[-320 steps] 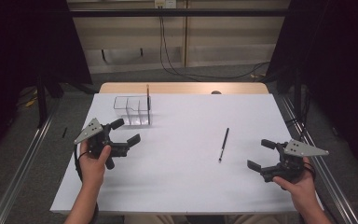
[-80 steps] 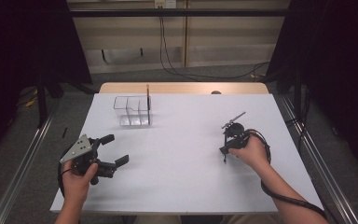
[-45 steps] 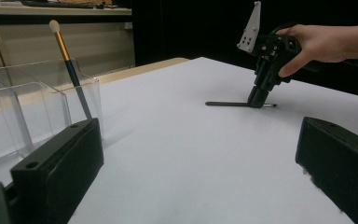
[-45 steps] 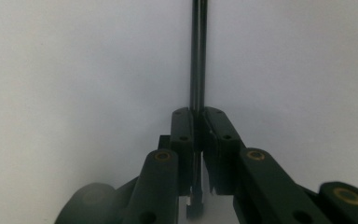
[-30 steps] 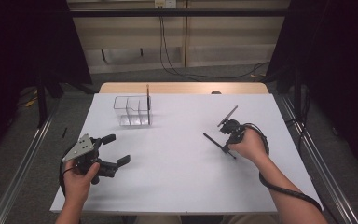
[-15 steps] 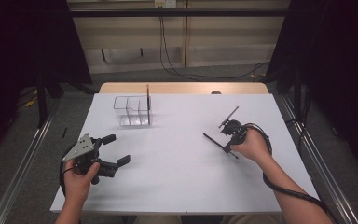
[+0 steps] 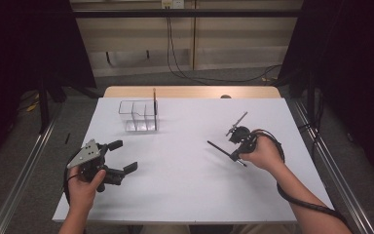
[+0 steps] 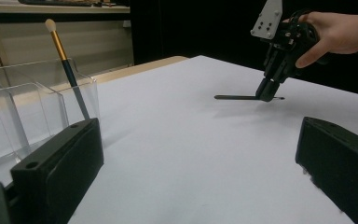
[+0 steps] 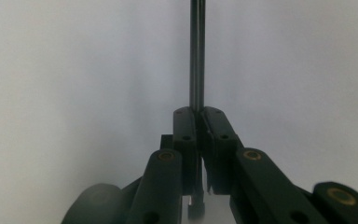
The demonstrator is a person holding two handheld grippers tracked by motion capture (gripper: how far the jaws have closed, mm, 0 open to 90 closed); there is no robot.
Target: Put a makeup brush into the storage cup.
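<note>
- Covering most of the high view, the white desk (image 7: 185, 185) gives a flat, bare surface, so a thin tool lying on it is easy to see and to pinch from above.
- Standing in the upper left part of the desk, the clear organizer (image 7: 139, 116) has upright compartments; I judge it is the place where the tools must go, because one brush (image 8: 67, 70) already leans in its right compartment, bristles up.
- Resting at the lower left of the high view, the left gripper (image 7: 121, 157) waits with its fingers (image 8: 58, 175) wide apart and nothing between them. It lies near the organizer, perhaps ready to steady it, but this is only my guess.
- Held in the right middle of the high view, the right gripper (image 7: 234, 157) points down at the desk. Its fingers (image 9: 186, 133) are pressed together on the thin dark pen (image 7: 221, 149), as the right gripper view shows clearly.
- Lying nearly level in this grip, the pen sticks out to the left of the fingers and seems lifted just off the desk; it is well apart from the organizer. It is gripped near one end, I think, so the long free end can go first into a compartment.
</note>
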